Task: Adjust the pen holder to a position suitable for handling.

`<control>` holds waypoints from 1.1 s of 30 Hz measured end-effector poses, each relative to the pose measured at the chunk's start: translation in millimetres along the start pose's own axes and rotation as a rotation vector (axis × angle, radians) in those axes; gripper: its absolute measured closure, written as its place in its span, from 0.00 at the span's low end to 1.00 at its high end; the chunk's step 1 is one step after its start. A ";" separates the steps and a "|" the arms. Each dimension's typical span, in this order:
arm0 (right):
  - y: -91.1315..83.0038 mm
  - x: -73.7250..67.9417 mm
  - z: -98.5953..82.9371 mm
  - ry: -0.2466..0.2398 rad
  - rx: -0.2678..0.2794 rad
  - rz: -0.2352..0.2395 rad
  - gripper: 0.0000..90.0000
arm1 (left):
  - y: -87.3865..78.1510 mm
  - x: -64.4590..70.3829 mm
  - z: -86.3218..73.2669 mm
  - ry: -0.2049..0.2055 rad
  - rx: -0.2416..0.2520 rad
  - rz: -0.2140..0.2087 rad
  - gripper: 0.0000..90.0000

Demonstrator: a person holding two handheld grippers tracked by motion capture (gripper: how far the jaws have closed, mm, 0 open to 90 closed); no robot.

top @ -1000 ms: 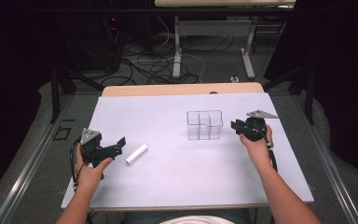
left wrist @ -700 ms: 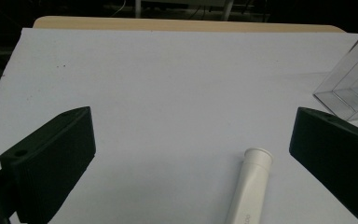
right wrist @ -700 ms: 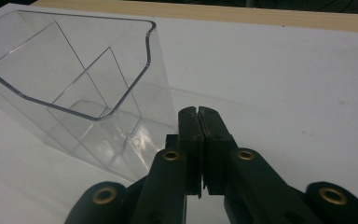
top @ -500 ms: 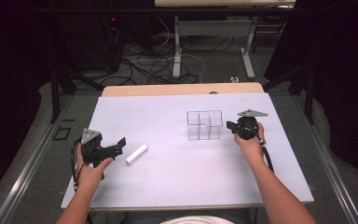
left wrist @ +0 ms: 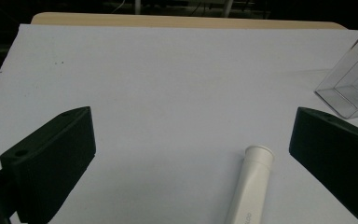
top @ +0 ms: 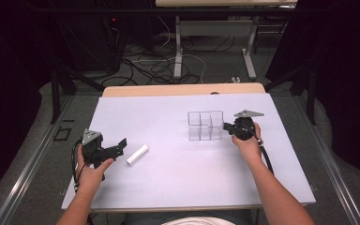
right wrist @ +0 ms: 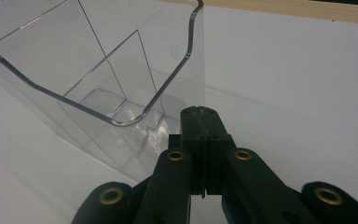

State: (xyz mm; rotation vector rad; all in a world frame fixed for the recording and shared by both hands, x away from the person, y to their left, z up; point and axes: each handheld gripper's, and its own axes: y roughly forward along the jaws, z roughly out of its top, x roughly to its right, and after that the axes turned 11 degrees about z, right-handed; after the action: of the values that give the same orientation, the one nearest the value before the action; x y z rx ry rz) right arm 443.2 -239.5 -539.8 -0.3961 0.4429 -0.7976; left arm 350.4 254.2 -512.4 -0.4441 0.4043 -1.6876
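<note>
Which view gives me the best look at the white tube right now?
The high view: the white tube lies whole on the white table sheet, just ahead of the open left gripper. The left gripper view shows its open end close up between the jaws, the rest cut off at the bottom edge.

White sheet [top: 168,183] covers a light wood table [top: 183,89], wood strip bare at the far edge. Grey floor [top: 206,65] beyond, tangle of black and white cables [top: 154,63] lying on it. White legs of a second table [top: 178,51] at the far side, its pale top [top: 225,2] at the frame's upper edge. Metal rails [top: 28,168] flank the table left and right. Surroundings dark, black drapes [top: 337,70] at the sides.
</note>
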 end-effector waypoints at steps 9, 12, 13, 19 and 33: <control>2.7 -0.4 -1.1 0.002 -0.005 0.009 1.00 | 0.5 0.5 -0.2 0.002 -0.011 -0.001 0.01; 3.7 -2.6 -0.9 0.006 -0.002 0.018 1.00 | 0.6 1.0 -0.3 0.003 -0.007 -0.001 0.01; 4.6 -3.2 -1.1 0.001 -0.003 0.014 1.00 | 0.6 1.1 -0.3 0.003 -0.007 -0.002 0.00; 8.0 -8.3 -1.1 0.016 0.003 0.027 1.00 | 0.5 0.6 -0.2 0.003 -0.011 -0.001 0.01; 20.8 -28.3 5.9 0.025 -0.004 0.040 1.00 | 1.0 1.4 -0.5 0.003 -0.008 -0.001 0.01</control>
State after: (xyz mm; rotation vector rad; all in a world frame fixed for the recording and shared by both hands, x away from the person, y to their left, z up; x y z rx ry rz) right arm 441.2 -204.0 -538.7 -0.3805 0.4741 -0.7635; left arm 350.8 252.7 -513.2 -0.4478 0.4132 -1.6886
